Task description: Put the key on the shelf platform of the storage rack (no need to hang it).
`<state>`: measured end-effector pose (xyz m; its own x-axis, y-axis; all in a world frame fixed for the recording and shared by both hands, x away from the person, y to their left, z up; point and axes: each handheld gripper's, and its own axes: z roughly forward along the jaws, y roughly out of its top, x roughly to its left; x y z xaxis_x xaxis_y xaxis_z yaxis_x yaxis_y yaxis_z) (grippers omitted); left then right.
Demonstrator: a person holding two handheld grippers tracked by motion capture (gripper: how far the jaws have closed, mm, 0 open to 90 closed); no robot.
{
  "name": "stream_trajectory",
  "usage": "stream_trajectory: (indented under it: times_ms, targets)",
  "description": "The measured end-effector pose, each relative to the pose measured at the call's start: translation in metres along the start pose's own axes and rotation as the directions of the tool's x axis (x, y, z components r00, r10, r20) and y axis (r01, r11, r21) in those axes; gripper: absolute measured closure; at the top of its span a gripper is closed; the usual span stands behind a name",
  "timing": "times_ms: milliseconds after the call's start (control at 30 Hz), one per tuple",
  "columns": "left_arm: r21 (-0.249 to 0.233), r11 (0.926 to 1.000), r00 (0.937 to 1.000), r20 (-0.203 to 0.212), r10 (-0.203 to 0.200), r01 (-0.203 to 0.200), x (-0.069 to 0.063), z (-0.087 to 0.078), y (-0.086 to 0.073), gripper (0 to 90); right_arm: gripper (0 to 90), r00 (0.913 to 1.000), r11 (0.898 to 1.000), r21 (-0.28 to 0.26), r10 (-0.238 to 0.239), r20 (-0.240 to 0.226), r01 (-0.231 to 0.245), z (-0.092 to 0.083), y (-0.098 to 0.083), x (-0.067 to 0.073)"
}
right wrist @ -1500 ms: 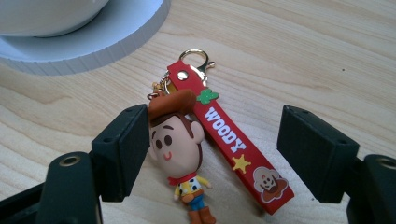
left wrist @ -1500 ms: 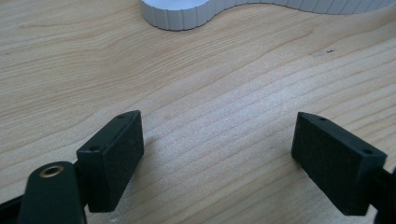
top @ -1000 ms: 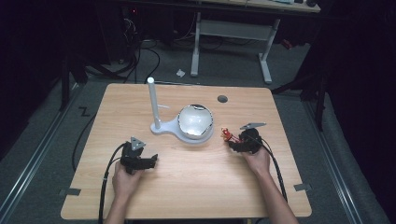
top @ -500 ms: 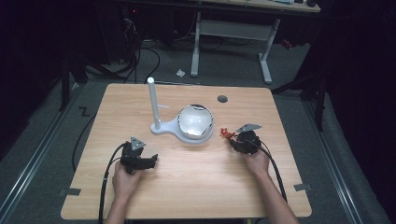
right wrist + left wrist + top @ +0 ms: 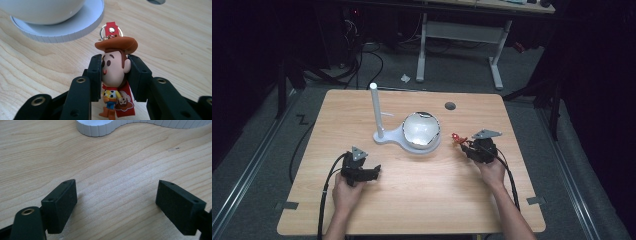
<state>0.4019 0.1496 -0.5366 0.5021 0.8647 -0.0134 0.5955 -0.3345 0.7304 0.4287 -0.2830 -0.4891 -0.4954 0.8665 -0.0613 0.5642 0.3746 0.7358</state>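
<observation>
The right gripper (image 5: 113, 72) jaws have just closed on the keychain (image 5: 113, 75) head beside the stand (image 5: 404, 136); that round head may slip. The left gripper (image 5: 117, 202) jaws gape empty.

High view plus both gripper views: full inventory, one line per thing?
cowboy keychain figure: 1, brown hat, red strap, clamped by the head in the right gripper
bowl: 1, white, on the stand's round base, table centre
stand: 1, white, upright post left of the bowl
table: 1, light wood
cable hole: 1, dark, far side of the table
left gripper: 1, black, jaws open over bare wood
right gripper: 1, black, shut on the figure
</observation>
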Motion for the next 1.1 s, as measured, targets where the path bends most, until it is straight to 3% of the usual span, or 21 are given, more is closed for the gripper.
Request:
stream_trajectory:
  times_ms: [133,233,400,600,867,1033,1100]
  targets:
    - [0.0,1.0,1.0,-0.001,0.0,0.0,0.0,0.0,0.0,17.6,66.5,0.9999,0.999,-0.028,0.014,-0.002,-0.014,-0.013,0.001,-0.004]
    - [0.0,1.0,1.0,0.0,-0.001,0.001,0.0,0.0,0.0,17.7,66.6,0.9982,0.997,-0.062,0.044,-0.04,-0.046,-0.023,0.003,-0.006]
    - [-0.001,1.0,1.0,-0.001,-0.005,0.005,0.0,0.0,0.0,18.1,66.7,0.9954,0.992,-0.11,0.054,-0.08,-0.062,-0.041,0.012,-0.007]
    - [-0.001,1.0,1.0,-0.002,-0.007,0.007,0.001,0.0,0.0,18.3,66.7,0.9966,0.99,-0.141,0.02,-0.079,-0.031,-0.058,0.019,-0.004]
    - [-0.002,1.0,1.0,-0.002,-0.007,0.007,0.001,0.0,0.0,18.3,66.7,0.9952,0.979,-0.2,0.023,-0.095,-0.042,-0.074,0.026,-0.002]
    - [-0.002,1.0,1.0,-0.002,-0.008,0.008,0.001,0.0,0.0,18.3,66.7,0.9938,0.977,-0.21,0.004,-0.111,-0.028,-0.085,0.034,0.003]
    - [-0.002,1.0,1.0,-0.002,-0.008,0.008,0.001,0.0,0.0,18.3,66.7,0.9901,0.976,-0.213,0.005,-0.14,-0.035,-0.091,0.039,0.004]
